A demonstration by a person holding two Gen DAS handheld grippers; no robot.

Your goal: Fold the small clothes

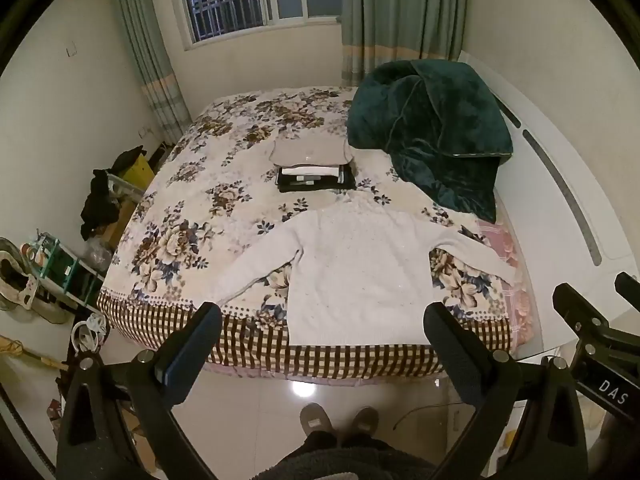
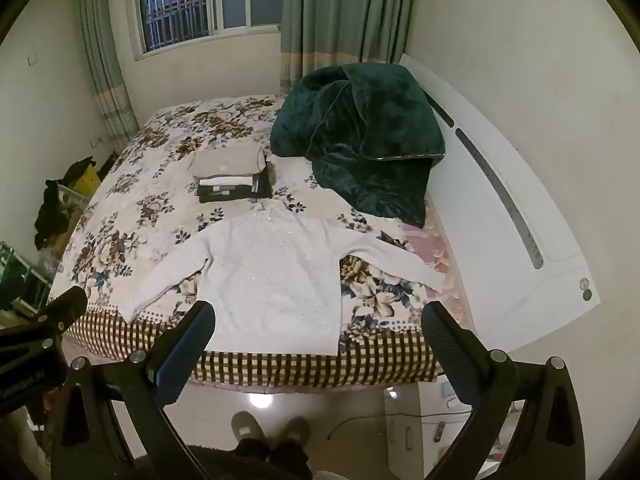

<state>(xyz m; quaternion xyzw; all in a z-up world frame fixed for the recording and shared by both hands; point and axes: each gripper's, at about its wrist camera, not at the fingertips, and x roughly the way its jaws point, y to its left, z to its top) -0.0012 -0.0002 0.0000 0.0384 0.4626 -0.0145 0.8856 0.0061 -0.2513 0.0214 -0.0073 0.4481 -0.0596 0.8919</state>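
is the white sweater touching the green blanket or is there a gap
Apart. The right wrist view shows bare floral bedspread between the white sweater and the green blanket.

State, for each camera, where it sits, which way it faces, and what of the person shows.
Left wrist: on the left tongs, facing the bed and white sweater; open jaws, slippered feet, the right tongs at the right edge.
Right wrist: on the right tongs, same direction; open jaws, feet.
Shared: sweater, folded stack, green blanket, window.
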